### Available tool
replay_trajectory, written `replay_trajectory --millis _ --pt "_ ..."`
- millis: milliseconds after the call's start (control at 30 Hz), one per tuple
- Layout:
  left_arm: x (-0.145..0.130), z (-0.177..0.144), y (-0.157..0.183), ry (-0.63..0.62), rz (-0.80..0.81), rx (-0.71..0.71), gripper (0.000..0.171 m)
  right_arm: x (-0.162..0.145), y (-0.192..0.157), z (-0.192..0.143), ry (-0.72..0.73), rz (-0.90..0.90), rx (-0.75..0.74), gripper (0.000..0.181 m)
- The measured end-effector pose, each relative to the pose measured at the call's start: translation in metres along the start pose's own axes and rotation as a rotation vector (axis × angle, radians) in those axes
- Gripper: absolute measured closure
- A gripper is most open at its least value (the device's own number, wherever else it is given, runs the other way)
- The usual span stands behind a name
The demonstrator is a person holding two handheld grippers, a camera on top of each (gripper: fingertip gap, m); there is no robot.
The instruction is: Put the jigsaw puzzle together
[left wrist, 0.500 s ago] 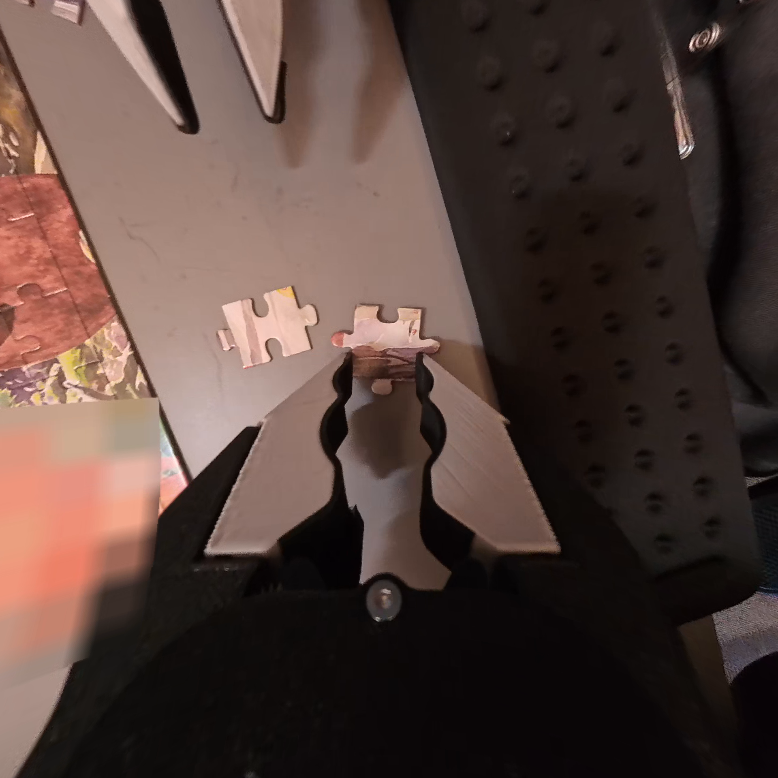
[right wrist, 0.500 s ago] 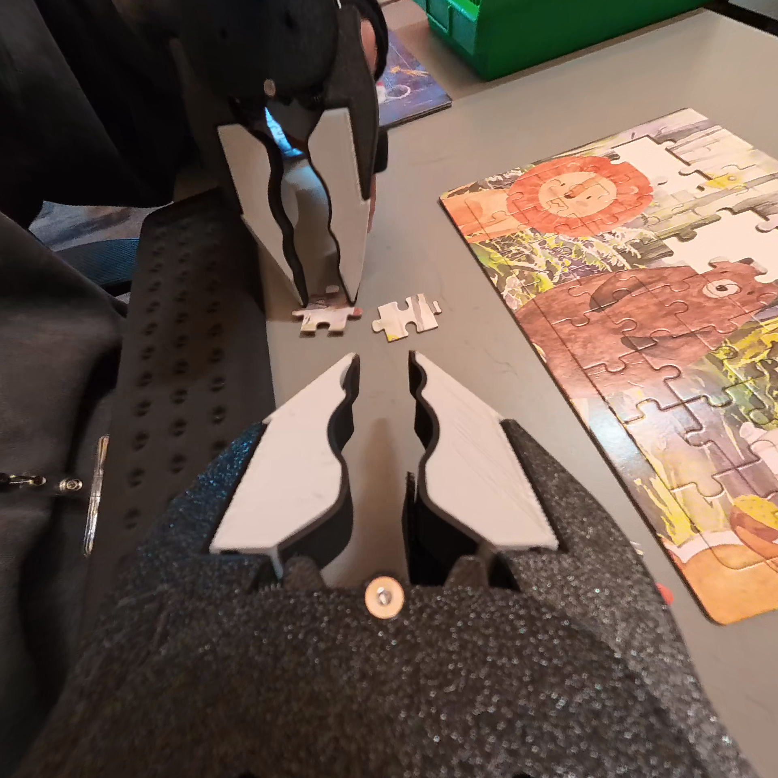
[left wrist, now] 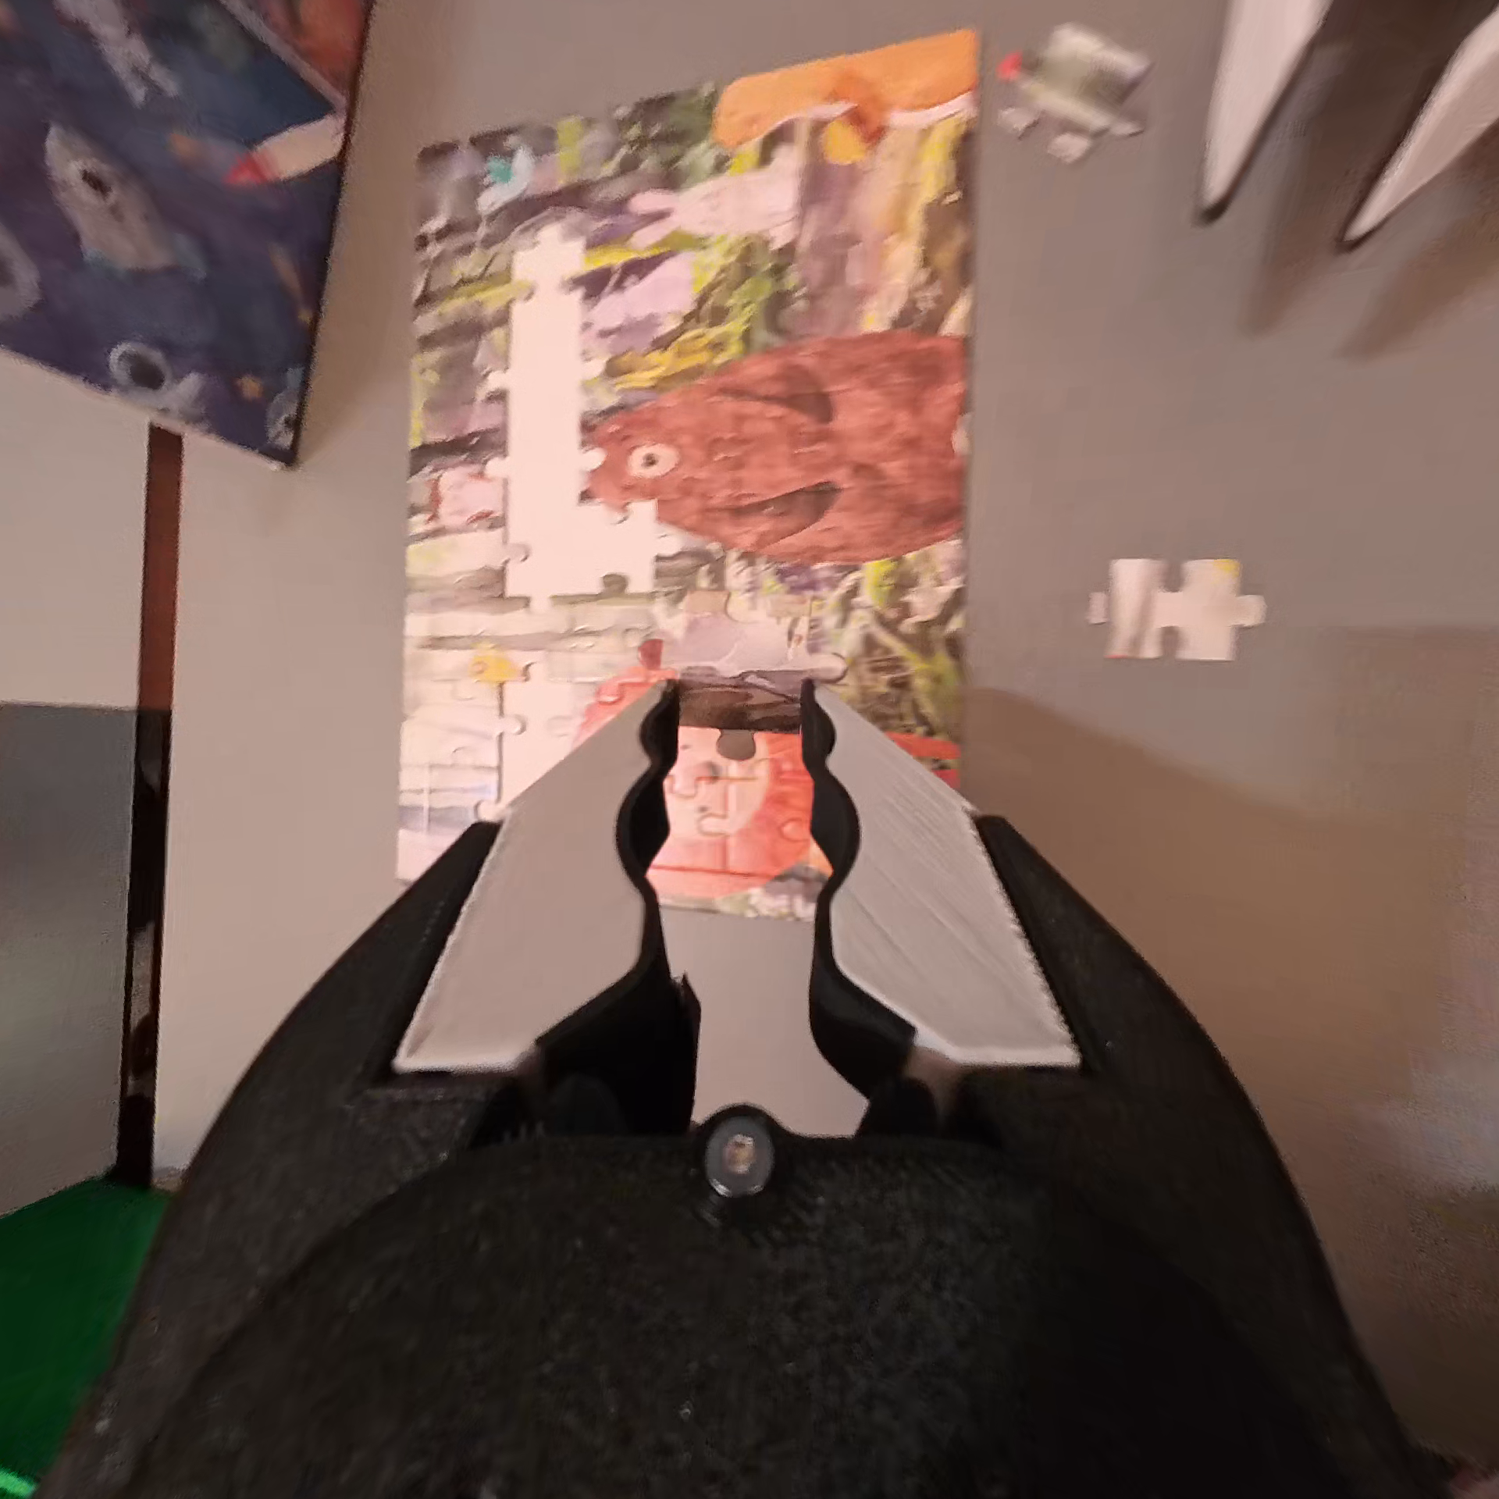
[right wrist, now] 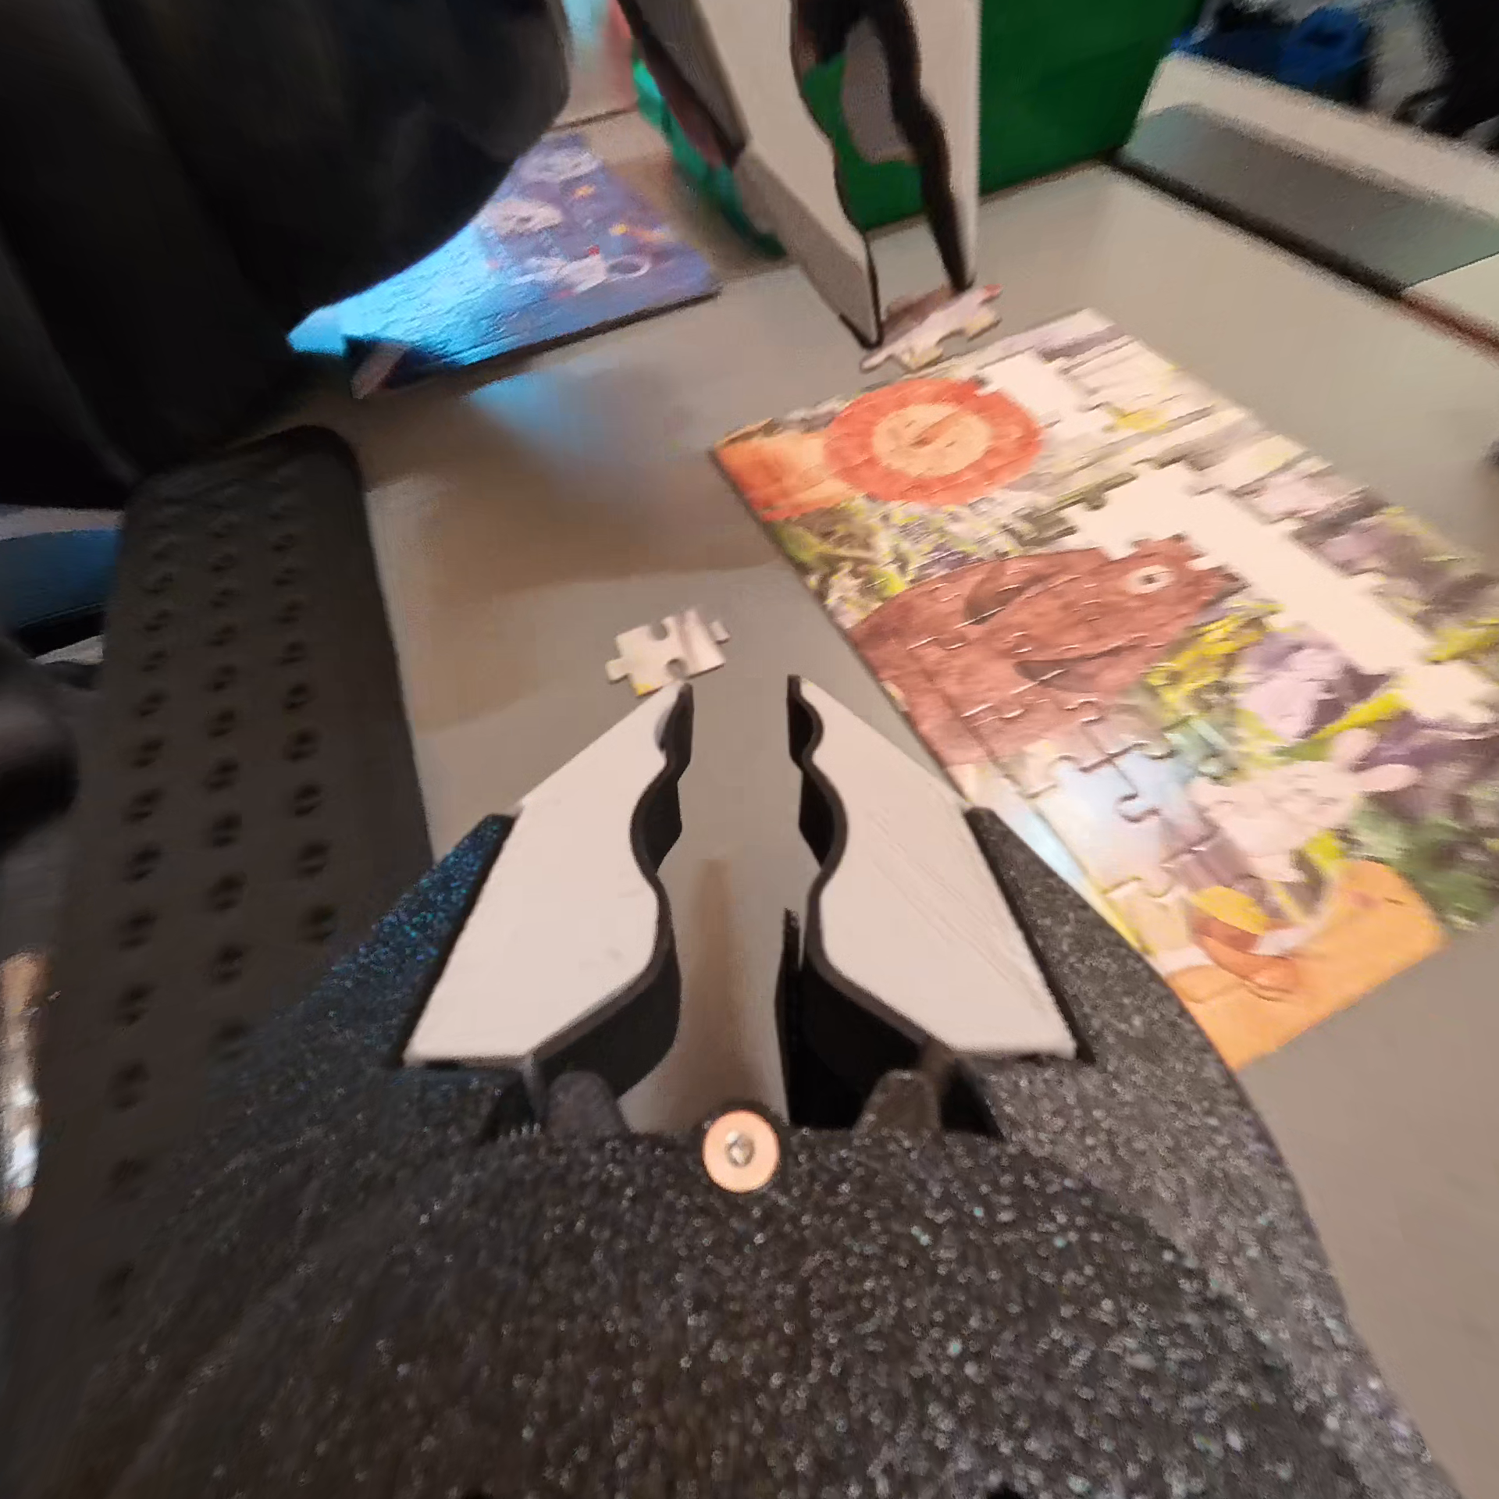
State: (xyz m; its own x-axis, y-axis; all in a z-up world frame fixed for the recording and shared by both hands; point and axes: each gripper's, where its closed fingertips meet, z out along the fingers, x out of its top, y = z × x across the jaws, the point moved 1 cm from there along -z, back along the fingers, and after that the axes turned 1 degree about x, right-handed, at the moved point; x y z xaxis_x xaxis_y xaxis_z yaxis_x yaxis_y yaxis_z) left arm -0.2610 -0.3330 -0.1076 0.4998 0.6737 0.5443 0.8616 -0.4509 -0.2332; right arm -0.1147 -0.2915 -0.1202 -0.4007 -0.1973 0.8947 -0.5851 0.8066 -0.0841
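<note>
Grey tabletop [right wrist: 527, 519] spreads bare between the jigsaw puzzle [right wrist: 1136, 649] and the black perforated pad [right wrist: 227, 689] at the near edge, with a dark blue picture board [right wrist: 551, 259] and a green bin [right wrist: 1046, 97] farther back. Half a second ago the left gripper [left wrist: 738, 689] was down by the pad, pinching a piece off the table; now it hangs over the lion corner of the puzzle, its tips closed on that held piece [right wrist: 933, 324] clear of the surface. One loose piece [right wrist: 669, 649] lies flat where it was, right at the tips of the right gripper [right wrist: 738, 689], whose fingers stand apart and empty. Left view shows a second loose piece [left wrist: 1071, 89] beyond the puzzle's far corner: three pieces off the puzzle, two grippers
</note>
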Motion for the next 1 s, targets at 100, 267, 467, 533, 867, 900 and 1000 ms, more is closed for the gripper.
replay_trajectory --millis 100,267,467,533,867,900,1000 --pt "-0.019 0.013 -0.031 -0.058 -0.058 0.019 0.142 0.01 0.009 -0.01 0.067 0.012 -0.046 0.158" --pt "-0.048 0.037 -0.071 -0.167 -0.124 0.026 0.142 0.01 0.011 -0.012 0.08 0.043 -0.034 0.158" --pt "-0.05 0.049 -0.087 -0.219 -0.137 -0.002 0.142 0.011 0.009 -0.012 0.081 0.034 -0.028 0.158" --pt "-0.046 0.052 -0.085 -0.216 -0.143 -0.008 0.142 0.011 0.009 -0.012 0.083 0.039 -0.026 0.158" --pt "-0.055 0.057 -0.086 -0.167 -0.707 0.298 0.142 0.01 0.007 -0.012 0.083 0.06 0.003 0.158" --pt "-0.055 0.057 -0.087 -0.146 -0.788 0.328 0.142 0.01 0.006 -0.012 0.084 0.062 0.006 0.158" --pt "-0.049 0.058 -0.085 -0.074 -0.971 0.371 0.142 0.011 0.004 -0.013 0.091 0.065 0.018 0.158"
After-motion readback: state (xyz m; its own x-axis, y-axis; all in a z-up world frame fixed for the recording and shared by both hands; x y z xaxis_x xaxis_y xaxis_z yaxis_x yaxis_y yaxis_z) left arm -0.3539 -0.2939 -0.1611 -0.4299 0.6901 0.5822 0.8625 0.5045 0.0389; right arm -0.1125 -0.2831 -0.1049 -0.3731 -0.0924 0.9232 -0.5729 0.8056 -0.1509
